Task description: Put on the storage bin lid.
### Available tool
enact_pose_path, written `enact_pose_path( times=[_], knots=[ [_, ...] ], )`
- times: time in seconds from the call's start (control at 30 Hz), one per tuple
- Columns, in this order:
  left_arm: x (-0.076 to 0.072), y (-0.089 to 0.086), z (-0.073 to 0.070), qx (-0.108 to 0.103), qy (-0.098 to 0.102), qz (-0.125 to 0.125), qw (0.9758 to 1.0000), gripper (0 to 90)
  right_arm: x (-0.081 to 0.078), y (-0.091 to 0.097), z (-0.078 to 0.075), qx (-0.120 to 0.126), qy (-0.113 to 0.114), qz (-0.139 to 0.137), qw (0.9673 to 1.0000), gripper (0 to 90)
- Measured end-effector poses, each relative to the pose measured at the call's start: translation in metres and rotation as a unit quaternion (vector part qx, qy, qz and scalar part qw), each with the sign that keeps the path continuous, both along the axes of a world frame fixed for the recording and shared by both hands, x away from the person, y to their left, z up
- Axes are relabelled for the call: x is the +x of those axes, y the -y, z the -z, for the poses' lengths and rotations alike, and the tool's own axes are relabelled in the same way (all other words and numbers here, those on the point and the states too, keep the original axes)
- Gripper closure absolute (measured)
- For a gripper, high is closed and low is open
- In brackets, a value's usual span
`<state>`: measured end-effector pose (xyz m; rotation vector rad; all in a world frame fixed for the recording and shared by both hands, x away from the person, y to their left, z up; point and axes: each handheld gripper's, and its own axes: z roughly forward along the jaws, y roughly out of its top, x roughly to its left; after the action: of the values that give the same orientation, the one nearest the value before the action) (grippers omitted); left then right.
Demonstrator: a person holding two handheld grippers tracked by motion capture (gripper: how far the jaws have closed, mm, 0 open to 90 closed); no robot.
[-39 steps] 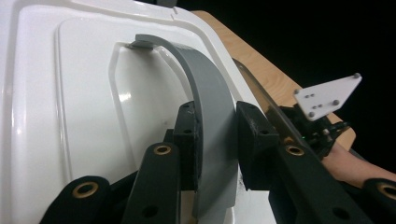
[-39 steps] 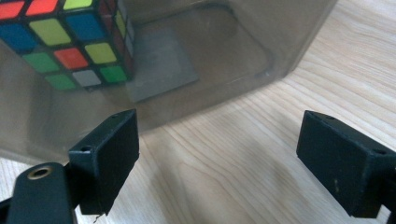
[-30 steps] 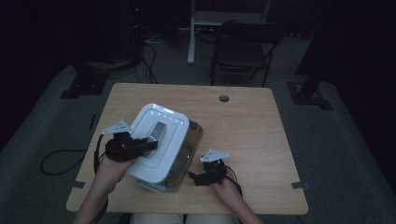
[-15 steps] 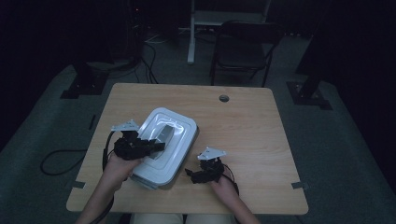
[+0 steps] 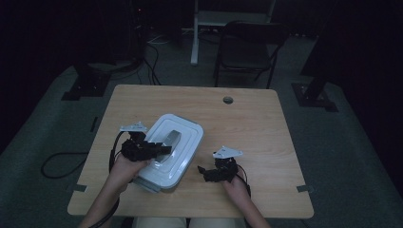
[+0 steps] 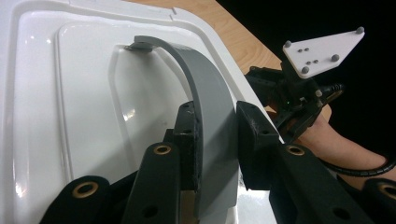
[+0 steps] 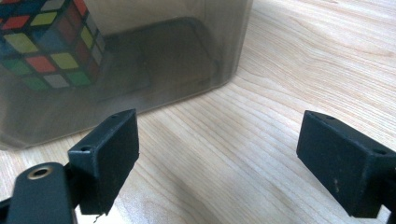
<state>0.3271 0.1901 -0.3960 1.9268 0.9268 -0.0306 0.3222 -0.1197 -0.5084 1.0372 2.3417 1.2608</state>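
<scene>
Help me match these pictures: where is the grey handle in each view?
High view: handle on the white lid, left of centre, at the left gripper.
Left gripper view: handle arches up the middle, clamped between the jaws.
Right gripper view: not in it.
Shared landmark: wooden table.

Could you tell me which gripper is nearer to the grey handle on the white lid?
Left. The left gripper is clamped on the grey handle; the right gripper sits open on the table beside the box.

White lid (image 5: pixel 177 137) now lower, apparently seated (dim view)
</scene>
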Motion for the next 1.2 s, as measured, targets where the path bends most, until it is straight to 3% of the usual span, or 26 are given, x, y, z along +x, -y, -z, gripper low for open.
enact_pose_path(
  times=[0.17, 0.4, 0.5, 0.63, 0.7, 0.77, 0.83, 0.93, 0.97, 1.03, 1.13, 1.2],
  knots=[
    [-0.004, -0.003, -0.003, 0.001, 0.012, 0.008, 0.9999, 65.5, 0.0, 0.003, -0.002, 0.0, 0.001, 0.002, 1.0, 12.9],
    [-0.01, -0.017, -0.019, -0.012, 0.053, 0.0, 0.9985, 41.9, 0.001, 0.009, -0.002, 0.001, 0.001, 0.01, 1.0, 12.9],
    [-0.01, -0.028, -0.022, -0.025, 0.057, -0.022, 0.9978, 34.1, 0.002, 0.01, -0.003, 0.0, 0.003, 0.013, 0.9999, 12.9],
    [-0.007, -0.04, -0.022, -0.021, 0.079, -0.054, 0.9951, 26.2, 0.003, 0.013, -0.004, 0.001, 0.004, 0.017, 0.9998, 12.9],
    [-0.004, -0.046, -0.02, -0.015, 0.084, -0.062, 0.9945, 15.4, 0.003, 0.014, -0.005, 0.002, 0.005, 0.018, 0.9998, 12.9],
    [-0.002, -0.051, -0.018, -0.009, 0.099, -0.081, 0.9917, 15.2, 0.003, 0.015, -0.005, 0.001, 0.007, 0.019, 0.9998, 12.9],
    [0.002, -0.057, -0.015, -0.005, 0.101, -0.094, 0.9904, 0.6, 0.004, 0.016, -0.006, 0.002, 0.006, 0.021, 0.9998, 12.9],
    [0.007, -0.066, -0.009, -0.004, 0.114, -0.114, 0.9869, 0.5, 0.004, 0.016, -0.006, 0.003, 0.006, 0.023, 0.9997, 12.9],
    [0.009, -0.069, -0.007, -0.003, 0.118, -0.125, 0.9851, 0.5, 0.004, 0.017, -0.006, 0.004, 0.005, 0.023, 0.9997, 12.9],
    [0.012, -0.074, 0.0, 0.002, 0.139, -0.151, 0.9787, 0.5, 0.004, 0.017, -0.006, 0.002, 0.005, 0.024, 0.9997, 12.9],
    [0.019, -0.083, 0.012, 0.009, 0.148, -0.172, 0.9739, 0.5, 0.004, 0.017, -0.006, 0.004, 0.005, 0.023, 0.9997, 12.9],
    [0.025, -0.087, 0.021, 0.03, 0.151, -0.19, 0.9697, 0.6, 0.004, 0.017, -0.006, 0.005, 0.005, 0.023, 0.9997, 12.9]
  ],
)
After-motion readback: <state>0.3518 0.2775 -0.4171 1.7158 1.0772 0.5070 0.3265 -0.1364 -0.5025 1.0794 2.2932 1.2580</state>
